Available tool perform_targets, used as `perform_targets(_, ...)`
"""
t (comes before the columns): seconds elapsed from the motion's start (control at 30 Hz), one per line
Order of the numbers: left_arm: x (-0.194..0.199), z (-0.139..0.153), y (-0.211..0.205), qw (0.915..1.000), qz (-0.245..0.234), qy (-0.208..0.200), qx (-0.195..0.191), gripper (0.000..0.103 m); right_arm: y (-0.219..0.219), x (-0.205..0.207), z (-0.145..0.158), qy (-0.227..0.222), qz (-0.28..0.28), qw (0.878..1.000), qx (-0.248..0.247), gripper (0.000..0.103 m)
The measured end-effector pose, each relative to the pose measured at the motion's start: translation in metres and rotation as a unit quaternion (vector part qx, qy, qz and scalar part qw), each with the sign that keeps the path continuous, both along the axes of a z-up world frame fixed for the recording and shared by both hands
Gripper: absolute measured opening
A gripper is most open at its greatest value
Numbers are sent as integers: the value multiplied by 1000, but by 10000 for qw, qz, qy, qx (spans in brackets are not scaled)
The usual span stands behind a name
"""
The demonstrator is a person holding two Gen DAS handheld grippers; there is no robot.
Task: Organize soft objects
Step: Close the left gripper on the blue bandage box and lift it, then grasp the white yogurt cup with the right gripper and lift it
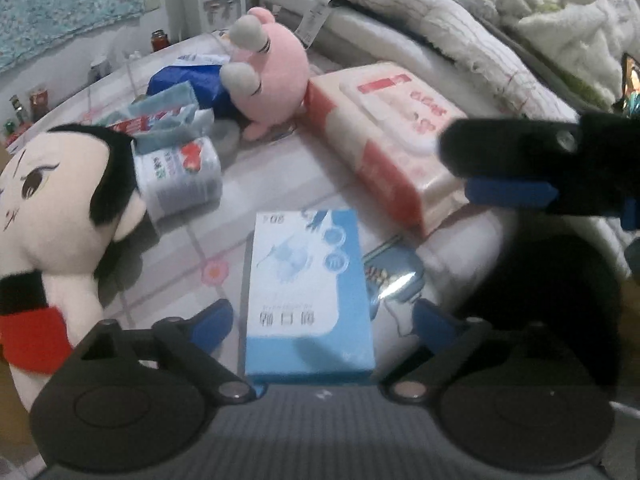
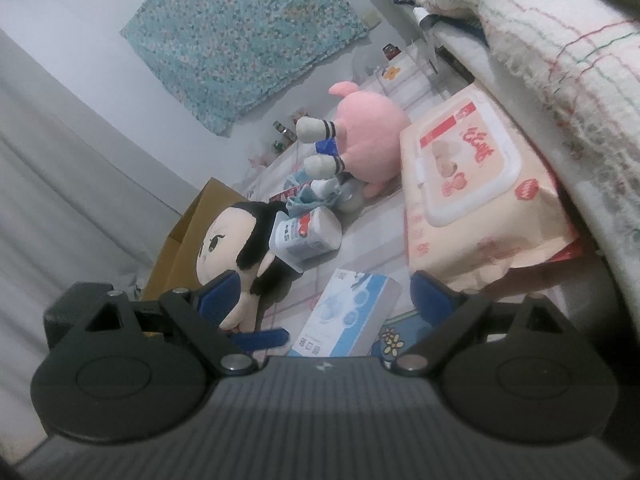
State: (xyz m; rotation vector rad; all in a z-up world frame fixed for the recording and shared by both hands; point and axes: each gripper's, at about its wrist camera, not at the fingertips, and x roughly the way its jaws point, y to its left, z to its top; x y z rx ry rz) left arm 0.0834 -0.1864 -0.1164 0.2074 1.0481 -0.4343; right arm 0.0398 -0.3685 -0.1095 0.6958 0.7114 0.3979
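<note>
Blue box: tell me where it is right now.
The blue box lies flat between the left tool's open fingers, with the black-haired doll on its left and the wipes pack beyond.

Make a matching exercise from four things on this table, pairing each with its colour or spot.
Things:
1. Round plush
2. Doll with black hair
3. Flat box
4. Wipes pack

Descriptions:
A. Light blue and white, lying flat between the open left claw's fingers
B. Pink, at the far end
C. Peach and red, beside the bedding
D. Wears a red scarf, at the left edge

Pairs: 1-B, 2-D, 3-A, 4-C
</note>
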Motion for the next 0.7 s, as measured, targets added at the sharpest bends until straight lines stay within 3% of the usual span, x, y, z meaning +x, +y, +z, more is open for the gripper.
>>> perform_targets(0.17, 23, -14, -12, 9996, -54, 45, 266, 96, -9, -11, 9, -136, -112, 9998, 3, 92)
perform_targets(0.27, 33, -28, -15, 9989, -155, 246, 380, 84, -13, -16, 15, -206, -170, 9996, -28, 92)
perform_targets(0.3, 33, -28, -13, 9993, -111, 211, 290, 75, -13, -18, 16, -215, -189, 9996, -49, 92)
perform_targets(0.4, 33, -23, -6, 9997, -27, 135, 187, 73, -14, -20, 21, -234, -252, 9993, -143, 92)
perform_targets(0.5, 29, -7, 8, 9999, 61, -44, -90, 73, -13, -21, 25, -292, -311, 9987, -267, 92)
perform_targets(0.7, 9, 57, 48, 9937, 353, -593, -883, 73, -19, -20, 42, -547, -500, 9967, -327, 93)
